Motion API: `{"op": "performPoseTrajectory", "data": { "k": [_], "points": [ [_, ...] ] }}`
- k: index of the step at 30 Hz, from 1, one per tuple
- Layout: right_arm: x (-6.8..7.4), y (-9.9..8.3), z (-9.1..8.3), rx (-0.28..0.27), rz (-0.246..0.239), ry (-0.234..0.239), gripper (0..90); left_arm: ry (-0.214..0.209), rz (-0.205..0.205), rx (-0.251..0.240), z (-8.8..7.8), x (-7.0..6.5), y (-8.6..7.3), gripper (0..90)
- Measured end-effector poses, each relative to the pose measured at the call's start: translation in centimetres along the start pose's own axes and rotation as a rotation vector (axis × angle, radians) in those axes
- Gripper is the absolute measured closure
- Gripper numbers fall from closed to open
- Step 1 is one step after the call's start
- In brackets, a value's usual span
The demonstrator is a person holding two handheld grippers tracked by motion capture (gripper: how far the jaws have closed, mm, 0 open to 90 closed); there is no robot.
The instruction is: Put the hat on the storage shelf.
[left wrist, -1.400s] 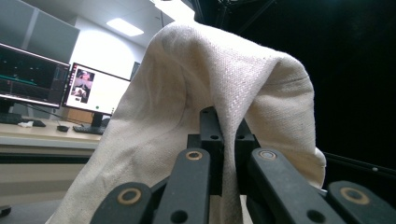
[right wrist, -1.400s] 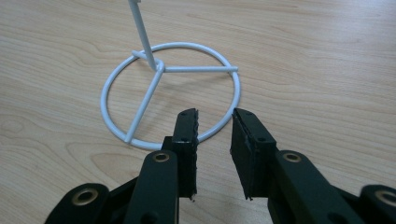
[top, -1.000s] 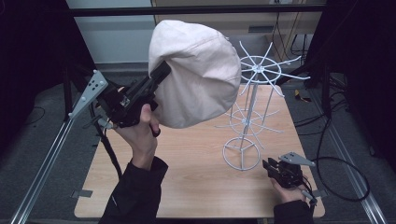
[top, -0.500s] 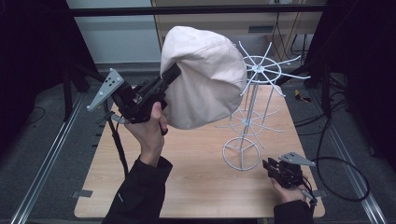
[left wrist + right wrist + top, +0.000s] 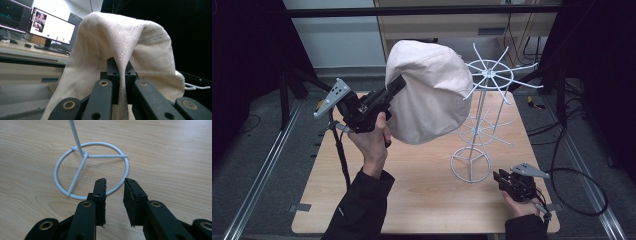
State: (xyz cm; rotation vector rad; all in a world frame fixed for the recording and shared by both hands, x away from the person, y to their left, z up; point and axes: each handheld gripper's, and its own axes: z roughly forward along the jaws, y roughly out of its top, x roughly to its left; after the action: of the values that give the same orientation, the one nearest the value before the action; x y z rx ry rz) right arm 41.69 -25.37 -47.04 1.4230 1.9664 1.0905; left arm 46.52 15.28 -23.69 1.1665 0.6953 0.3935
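The left gripper (image 5: 399,86) pinches the hat (image 5: 429,90) by its fabric and holds it in the air, just beside the top ring of the white rack (image 5: 482,82). The right gripper (image 5: 115,185) rests low near the rack base, its jaws a little apart with nothing between them. To do this step well, I think the hat should go over the spokes with its opening down, slowly, so that the light rack does not tip.

Setting: a lab test bay. A wooden table (image 5: 422,200) stands inside a dark metal frame (image 5: 422,9) with aluminium rails (image 5: 259,170) on grey floor. Cables (image 5: 572,185) trail beside it. Behind, a desk (image 5: 27,53) carries lit monitors (image 5: 51,27) and a keyboard (image 5: 50,49).
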Motion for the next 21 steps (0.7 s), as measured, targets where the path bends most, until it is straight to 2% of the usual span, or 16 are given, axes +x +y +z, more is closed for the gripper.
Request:
{"op": "performPoseTrajectory", "data": {
  "k": [9, 21],
  "points": [
    [0.0, 0.0, 0.0, 0.003, 0.001, -0.002, 71.5, 0.013, -0.004, 0.034, -0.1, 0.7, -1.2, 88.0],
    [0.0, 0.0, 0.1, 0.006, -0.006, -0.004, 71.5, 0.053, 0.063, 0.103, -0.1, 1.1, -3.3, 87.9]
  ]
}}
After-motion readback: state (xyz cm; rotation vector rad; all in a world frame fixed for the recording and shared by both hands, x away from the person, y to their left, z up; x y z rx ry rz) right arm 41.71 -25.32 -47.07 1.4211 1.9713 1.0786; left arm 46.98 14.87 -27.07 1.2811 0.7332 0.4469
